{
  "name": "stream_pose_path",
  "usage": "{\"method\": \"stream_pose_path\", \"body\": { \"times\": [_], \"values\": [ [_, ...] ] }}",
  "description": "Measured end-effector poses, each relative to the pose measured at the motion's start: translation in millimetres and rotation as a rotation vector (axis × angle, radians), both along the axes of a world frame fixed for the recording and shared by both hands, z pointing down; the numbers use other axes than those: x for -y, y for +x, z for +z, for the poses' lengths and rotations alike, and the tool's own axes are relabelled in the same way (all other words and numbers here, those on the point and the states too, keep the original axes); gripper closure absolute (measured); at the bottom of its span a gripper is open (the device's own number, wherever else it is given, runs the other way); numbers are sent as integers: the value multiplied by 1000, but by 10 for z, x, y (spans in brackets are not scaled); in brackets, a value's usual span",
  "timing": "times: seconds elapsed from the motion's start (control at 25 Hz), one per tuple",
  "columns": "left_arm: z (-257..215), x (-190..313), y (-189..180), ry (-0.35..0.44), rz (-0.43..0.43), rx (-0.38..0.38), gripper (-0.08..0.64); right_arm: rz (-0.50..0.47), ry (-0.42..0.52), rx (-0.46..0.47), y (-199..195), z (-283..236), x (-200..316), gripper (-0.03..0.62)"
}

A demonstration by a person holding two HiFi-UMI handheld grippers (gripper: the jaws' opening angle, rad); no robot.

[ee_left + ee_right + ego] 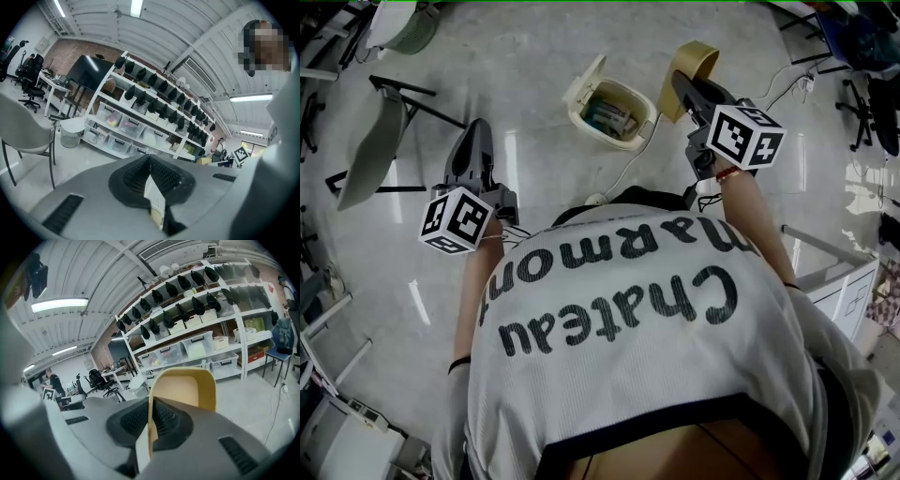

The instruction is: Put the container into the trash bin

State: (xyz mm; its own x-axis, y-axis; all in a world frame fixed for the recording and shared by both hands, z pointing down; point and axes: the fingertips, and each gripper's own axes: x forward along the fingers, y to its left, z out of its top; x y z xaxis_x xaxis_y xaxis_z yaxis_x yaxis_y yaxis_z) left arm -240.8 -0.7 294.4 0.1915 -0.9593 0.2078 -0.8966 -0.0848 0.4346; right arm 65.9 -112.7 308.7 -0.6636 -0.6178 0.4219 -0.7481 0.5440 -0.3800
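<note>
A tan container (696,64) is clamped at its rim by my right gripper (682,86), which is shut on it and held up at the upper right of the head view. In the right gripper view the container (186,386) stands upright between the pads, its edge pinched at my right gripper (151,416). The cream trash bin (606,137) stands on the floor with its lid flipped open, just left of the container, with some items inside. Over the floor to the left of the bin, my left gripper (474,139) is shut and holds nothing. Its pads meet in the left gripper view (150,161).
A grey chair (377,150) stands at the left, also seen close by (23,132). A white cable (628,169) runs across the floor from the bin. Office chairs (862,103) and a white cabinet (839,281) are at the right. Shelves (140,117) line the far wall.
</note>
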Motion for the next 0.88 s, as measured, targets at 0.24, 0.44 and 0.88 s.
{"method": "stream_pose_path", "body": {
  "times": [0.24,0.44,0.88],
  "values": [
    [89,56,-51,-10,2,4,537,-37,-10,-18,-156,102,49,563],
    [317,37,207,-68,38,-38,538,-72,-64,-65,-107,288,-108,563],
    [754,219,881,-191,110,-80,538,-178,-176,-89,-74,710,24,563]
  ]
}}
